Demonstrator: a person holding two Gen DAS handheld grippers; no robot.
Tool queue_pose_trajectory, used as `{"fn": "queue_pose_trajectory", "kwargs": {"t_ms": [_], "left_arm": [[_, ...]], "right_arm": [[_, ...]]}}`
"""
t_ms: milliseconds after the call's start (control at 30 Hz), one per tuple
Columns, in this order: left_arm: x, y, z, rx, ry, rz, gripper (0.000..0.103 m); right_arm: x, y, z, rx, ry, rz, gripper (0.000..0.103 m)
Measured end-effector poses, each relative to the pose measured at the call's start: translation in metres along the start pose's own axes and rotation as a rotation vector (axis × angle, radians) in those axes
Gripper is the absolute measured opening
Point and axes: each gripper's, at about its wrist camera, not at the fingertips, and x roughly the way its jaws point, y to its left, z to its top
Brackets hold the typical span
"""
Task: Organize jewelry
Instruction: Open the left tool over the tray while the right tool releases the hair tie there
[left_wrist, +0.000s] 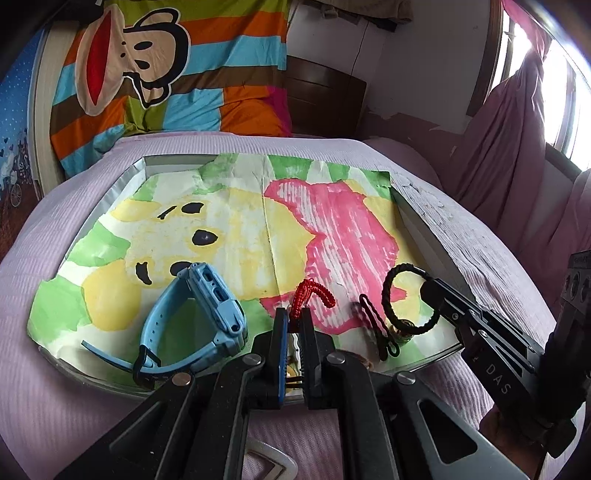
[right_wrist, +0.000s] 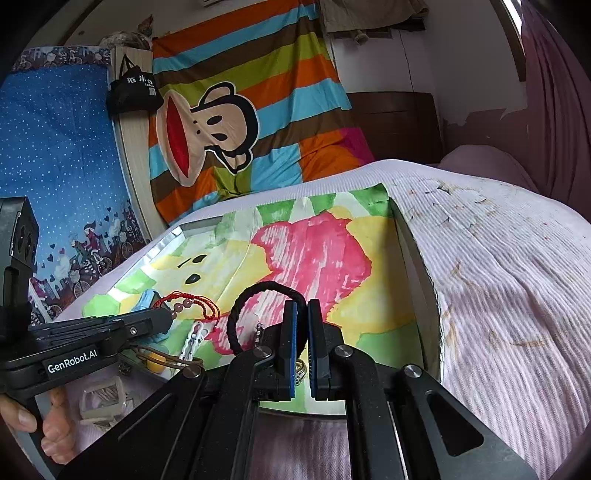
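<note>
While the painted paper (left_wrist: 229, 229) lies in a shallow tray (left_wrist: 122, 184) on the pink-covered bed (left_wrist: 74, 387), it serves as the landmark for everything else. At the paper's near left corner stands a blue watch (left_wrist: 199, 317) on its side, strap looped, its case tilted up toward the paper's yellow patch. Just right of the watch, at the paper's near edge, the left gripper (left_wrist: 293, 314) has its fingers (left_wrist: 280, 332) pressed close on a red braided cord (left_wrist: 314, 295), whose free end curls up and over onto the paper's pink patch. From the right wrist view this cord shows as a red bracelet with brownish beads, lying over the paper's near left part beside a white clip (right_wrist: 194, 339). Right of the red cord, on the paper's near right part, lie a thin black loop (left_wrist: 373, 325) and a small brass-coloured bell (left_wrist: 404, 326). Further right, over the paper's near right corner, the right gripper (right_wrist: 301, 306) pinches a black braided bracelet (right_wrist: 251, 295) between nearly closed fingers (right_wrist: 288, 332); the ring of it stands upright, arching left of the fingers above the paper's pink patch, and its lower part touches or nearly touches the paper. Beyond the paper's far edge a striped monkey-print blanket (left_wrist: 166, 74) is heaped against the wall.
</note>
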Motion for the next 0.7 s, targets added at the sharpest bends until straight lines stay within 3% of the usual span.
{"fn": "queue_pose_trajectory", "kwargs": {"t_ms": [367,500,600,667,700], "left_arm": [[-0.002,0.006,-0.003,-0.047,-0.005,-0.004,0.007],[-0.005,0.006,-0.005,-0.049,-0.018,0.007,0.019],[-0.010,0.007,-0.006,-0.056,-0.036,0.001,0.022],[-0.014,0.006,-0.006,-0.058,-0.052,0.003,0.023],[-0.017,0.005,-0.007,-0.056,-0.061,0.006,0.026]], "right_arm": [[0.009,0.003,-0.005,-0.017,0.044,-0.007,0.006],[0.008,0.004,-0.004,-0.024,0.043,0.000,0.008],[0.003,0.002,-0.006,-0.029,0.036,0.000,0.021],[-0.001,0.002,-0.006,-0.031,0.025,0.001,0.035],[-0.002,0.002,-0.006,-0.031,0.018,0.001,0.035]]}}
